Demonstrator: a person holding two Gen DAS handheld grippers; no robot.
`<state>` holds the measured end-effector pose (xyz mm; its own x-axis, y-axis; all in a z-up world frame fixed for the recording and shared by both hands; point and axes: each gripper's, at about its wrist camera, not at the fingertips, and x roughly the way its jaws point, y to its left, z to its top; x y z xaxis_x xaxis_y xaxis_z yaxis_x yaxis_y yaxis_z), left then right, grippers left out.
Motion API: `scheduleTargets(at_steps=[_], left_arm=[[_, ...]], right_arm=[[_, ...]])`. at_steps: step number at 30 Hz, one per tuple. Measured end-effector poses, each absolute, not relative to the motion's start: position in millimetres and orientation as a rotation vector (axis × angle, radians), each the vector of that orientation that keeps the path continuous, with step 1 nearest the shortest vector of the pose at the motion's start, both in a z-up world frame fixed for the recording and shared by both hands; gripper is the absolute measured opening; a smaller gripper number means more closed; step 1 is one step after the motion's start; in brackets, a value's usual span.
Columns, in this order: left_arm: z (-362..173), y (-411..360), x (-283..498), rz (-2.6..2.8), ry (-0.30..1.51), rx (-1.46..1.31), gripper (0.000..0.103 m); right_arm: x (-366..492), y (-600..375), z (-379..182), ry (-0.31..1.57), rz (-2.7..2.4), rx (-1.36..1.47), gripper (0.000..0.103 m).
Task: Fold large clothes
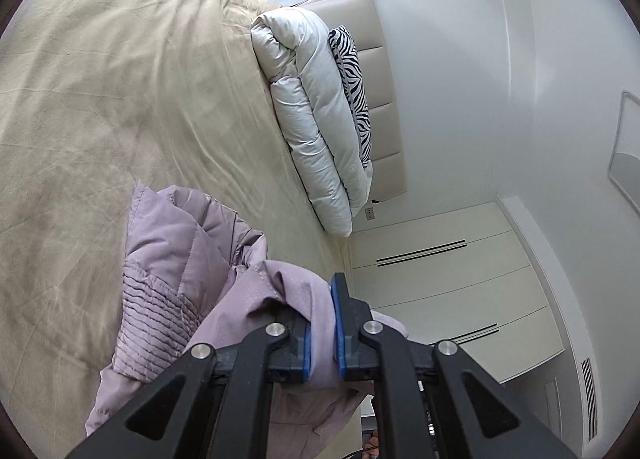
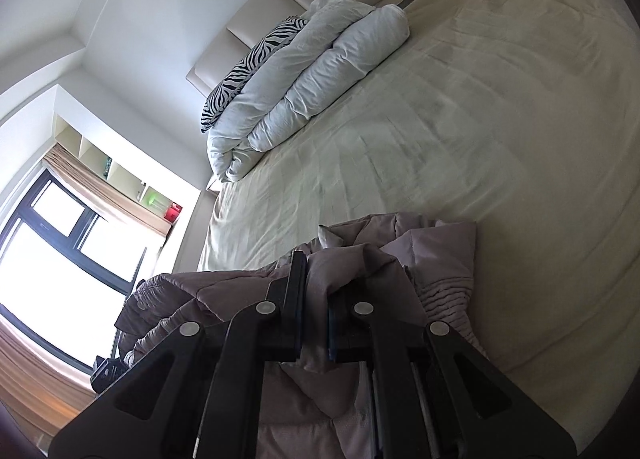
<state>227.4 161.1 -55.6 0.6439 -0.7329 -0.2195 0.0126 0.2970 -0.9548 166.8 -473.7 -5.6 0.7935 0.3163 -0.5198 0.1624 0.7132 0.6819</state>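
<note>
A lilac quilted jacket (image 1: 176,259) hangs bunched over the near part of a bed with a beige cover (image 1: 100,99). My left gripper (image 1: 322,323) is shut on a fold of the jacket, with the cloth pinched between its blue pads. In the right wrist view the same jacket (image 2: 432,255) looks grey-mauve, with a ribbed cuff at the right. My right gripper (image 2: 318,299) is shut on another fold of it. Both hold the jacket lifted above the bed cover (image 2: 460,119). The rest of the jacket droops below the grippers, partly hidden.
A rolled white duvet (image 1: 316,111) and a zebra-print pillow (image 1: 354,87) lie against the padded headboard (image 1: 380,71). The duvet (image 2: 304,75) shows in the right wrist view too. White wardrobe doors (image 1: 452,283) stand beside the bed. A bright window (image 2: 60,243) is on the other side.
</note>
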Motion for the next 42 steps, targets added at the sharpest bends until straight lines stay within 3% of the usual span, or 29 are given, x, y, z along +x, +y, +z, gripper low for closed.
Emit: scheduleTargets(at_steps=[7, 14, 20, 23, 24, 25, 26, 29, 31, 42], left_arm=[[-103.8, 152.4, 286.1, -0.480, 0.810, -1.188, 0.010], [-137.2, 149.2, 319.3, -0.419, 0.859, -1.173, 0.011], [-151.2, 143.8, 326.9, -0.410, 0.886, -1.163, 0.021], [-138.5, 144.0, 323.8, -0.438, 0.859, -1.170, 0.054], [-130.5, 144.7, 320.9, -0.434, 0.837, -1.163, 0.073], [-122.0, 146.4, 316.1, -0.422, 0.808, -1.149, 0.085], [-114.0, 147.7, 311.6, -0.407, 0.787, -1.132, 0.089], [-95.9, 147.1, 300.4, -0.395, 0.763, -1.086, 0.092], [-85.8, 141.2, 291.0, -0.405, 0.755, -1.042, 0.092], [-33.7, 38.8, 252.5, -0.470, 0.675, -0.554, 0.092]], right_arm=[[253.5, -479.3, -86.0, 0.766, 0.045, 0.852, 0.008], [311.9, -472.9, -126.3, 0.828, 0.037, 0.815, 0.008], [335.2, -470.8, -163.3, 0.865, 0.059, 0.857, 0.013], [335.3, -474.0, -164.7, 0.846, 0.074, 0.882, 0.016], [334.5, -475.0, -164.1, 0.838, 0.083, 0.897, 0.019], [329.9, -476.8, -161.5, 0.826, 0.092, 0.909, 0.020], [326.3, -478.2, -159.9, 0.815, 0.098, 0.918, 0.022], [316.5, -480.1, -153.8, 0.797, 0.103, 0.921, 0.042], [307.1, -482.2, -147.5, 0.757, 0.139, 0.956, 0.103], [259.6, -447.2, -93.1, 0.726, 0.227, 0.939, 0.103]])
